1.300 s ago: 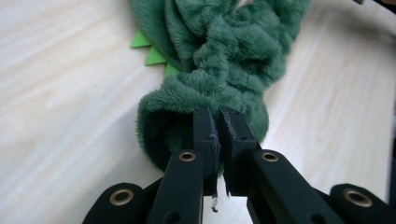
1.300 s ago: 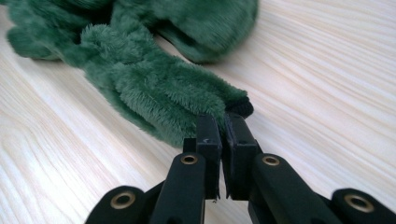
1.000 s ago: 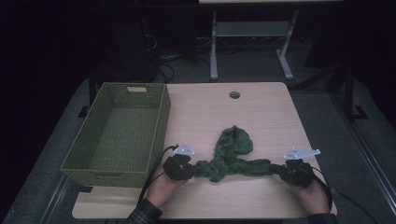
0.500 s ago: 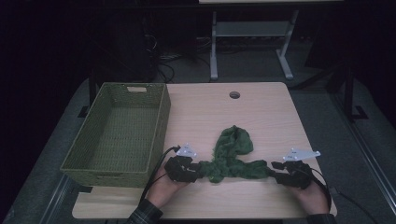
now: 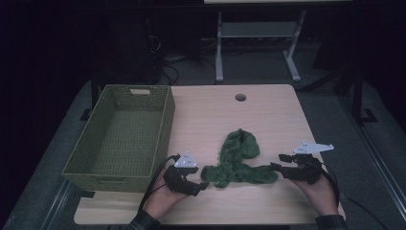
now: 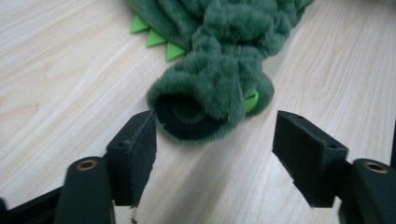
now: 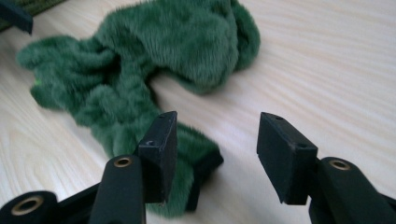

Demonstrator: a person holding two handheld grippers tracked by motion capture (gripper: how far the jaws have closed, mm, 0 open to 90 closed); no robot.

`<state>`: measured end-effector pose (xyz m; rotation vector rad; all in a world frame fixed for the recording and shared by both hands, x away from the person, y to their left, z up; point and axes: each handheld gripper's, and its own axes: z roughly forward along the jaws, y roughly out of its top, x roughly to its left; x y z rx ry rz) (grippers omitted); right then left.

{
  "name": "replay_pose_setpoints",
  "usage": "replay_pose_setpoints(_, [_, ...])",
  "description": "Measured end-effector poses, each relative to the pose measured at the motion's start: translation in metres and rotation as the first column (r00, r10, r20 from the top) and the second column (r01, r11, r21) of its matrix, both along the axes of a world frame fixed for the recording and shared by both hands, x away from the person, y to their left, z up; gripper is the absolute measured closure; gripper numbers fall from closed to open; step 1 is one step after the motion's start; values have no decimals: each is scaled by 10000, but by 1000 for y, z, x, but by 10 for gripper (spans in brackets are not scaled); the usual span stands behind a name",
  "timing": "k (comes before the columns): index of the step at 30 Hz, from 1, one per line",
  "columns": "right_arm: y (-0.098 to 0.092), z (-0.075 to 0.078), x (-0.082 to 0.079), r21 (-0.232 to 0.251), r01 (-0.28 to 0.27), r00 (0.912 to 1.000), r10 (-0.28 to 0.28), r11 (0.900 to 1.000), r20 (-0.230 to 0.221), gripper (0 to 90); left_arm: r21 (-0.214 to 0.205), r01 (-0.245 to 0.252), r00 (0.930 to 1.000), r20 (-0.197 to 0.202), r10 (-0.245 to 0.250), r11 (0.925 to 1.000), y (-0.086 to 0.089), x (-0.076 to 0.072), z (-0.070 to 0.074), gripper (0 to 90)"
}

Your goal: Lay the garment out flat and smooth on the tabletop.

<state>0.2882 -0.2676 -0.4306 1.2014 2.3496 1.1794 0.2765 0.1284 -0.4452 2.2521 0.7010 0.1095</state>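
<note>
Your fuzzy green plush garment with lime felt spikes (image 5: pixel 238 163) lies bunched on the pale wooden table (image 5: pixel 268 115), just beside the woven olive-green basket (image 5: pixel 119 139) — stretched sideways, likely so you could straighten it. Your left gripper (image 5: pixel 198 188) has just been opening; its jaws stand apart around the dark-lined cuff (image 6: pixel 196 114), one pad barely grazing it without pressing. Your right gripper (image 5: pixel 276 167), farther from the basket, has also just let go — the garment's other end lies free below its jaws.
</note>
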Motion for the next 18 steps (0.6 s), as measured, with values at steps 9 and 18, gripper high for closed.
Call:
replay_pose_setpoints(9, [23, 24, 32, 162, -440, 9985, 434, 9989, 347, 508, 445, 88, 9996, 256, -99, 9990, 2, -3, -10, 268])
replay_pose_setpoints(18, [52, 36, 76, 98, -821, 9965, 820, 9966, 146, 514, 199, 91, 9995, 307, -97, 9998, 2, -4, -6, 269])
